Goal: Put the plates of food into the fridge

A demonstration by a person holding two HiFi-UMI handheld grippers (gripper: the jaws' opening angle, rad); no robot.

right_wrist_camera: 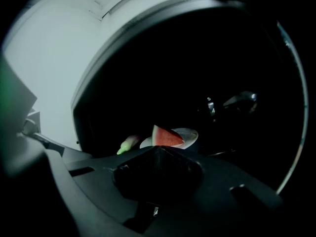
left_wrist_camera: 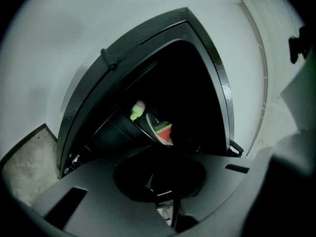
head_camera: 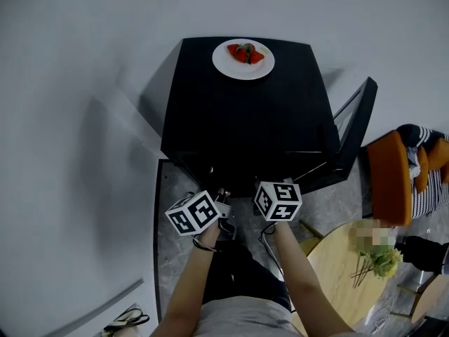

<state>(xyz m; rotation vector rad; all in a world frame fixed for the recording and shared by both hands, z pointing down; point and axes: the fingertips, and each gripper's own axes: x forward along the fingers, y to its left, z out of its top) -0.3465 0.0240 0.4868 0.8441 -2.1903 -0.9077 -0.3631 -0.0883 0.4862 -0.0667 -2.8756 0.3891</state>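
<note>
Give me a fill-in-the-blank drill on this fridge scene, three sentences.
The white plate on top of the fridge holds ___ fruit.
The fridge door stands ___.
Inside the fridge, a second plate carries a slice of ___.
Missing words: red; open; watermelon.

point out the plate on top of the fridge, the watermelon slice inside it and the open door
plate [head_camera: 242, 72], head view, bare white patch by its near rim.
watermelon slice [right_wrist_camera: 165, 138], right gripper view, its red flesh.
fridge door [head_camera: 360, 118], head view, the middle of its dark top edge.
</note>
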